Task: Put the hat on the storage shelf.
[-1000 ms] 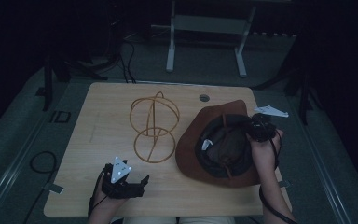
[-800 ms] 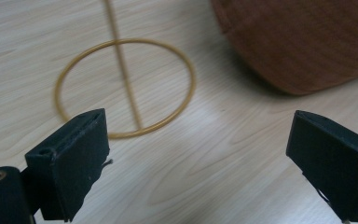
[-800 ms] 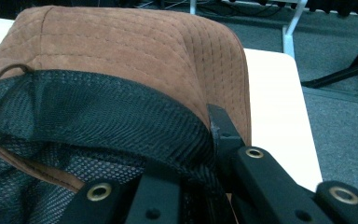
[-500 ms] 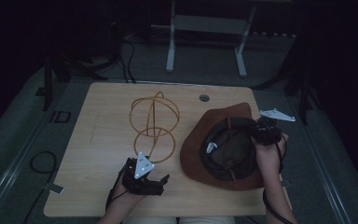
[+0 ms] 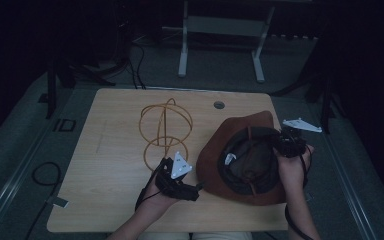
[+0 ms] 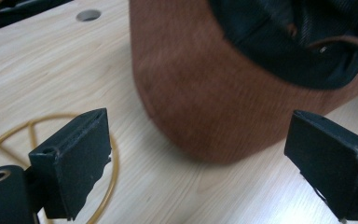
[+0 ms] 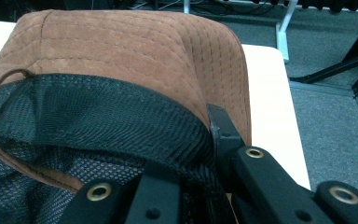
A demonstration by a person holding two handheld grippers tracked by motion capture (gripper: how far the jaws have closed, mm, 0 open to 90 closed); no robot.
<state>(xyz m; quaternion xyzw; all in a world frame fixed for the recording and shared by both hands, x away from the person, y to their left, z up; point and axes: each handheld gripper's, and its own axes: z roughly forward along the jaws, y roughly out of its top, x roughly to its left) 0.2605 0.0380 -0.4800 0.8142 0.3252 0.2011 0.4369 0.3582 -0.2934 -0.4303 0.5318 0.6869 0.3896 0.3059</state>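
Observation:
A brown suede hat (image 5: 240,137) lies upside down on the right half of the wooden table (image 5: 110,165), its black mesh lining (image 5: 250,162) facing up. My right gripper (image 5: 286,142) is at the hat's right side, shut on the hat's inner rim (image 7: 186,154), where the brim meets the lining. My left gripper (image 5: 192,189) is held just left of the hat's near brim with its jaws wide open; the brown brim (image 6: 200,98) lies a little way beyond and between the two fingers (image 6: 77,158), not touching them.
A yellow wire stand of hoops (image 5: 165,130) stands at the table's middle, its base ring (image 6: 107,186) close beside my left gripper. A round cable hole (image 5: 219,105) is at the far edge. Metal frame legs (image 5: 182,45) stand on the floor beyond.
My left gripper has travelled right along the near table edge, up to the hat's brim. The right gripper, still holding the hat, has drawn it slightly nearer.

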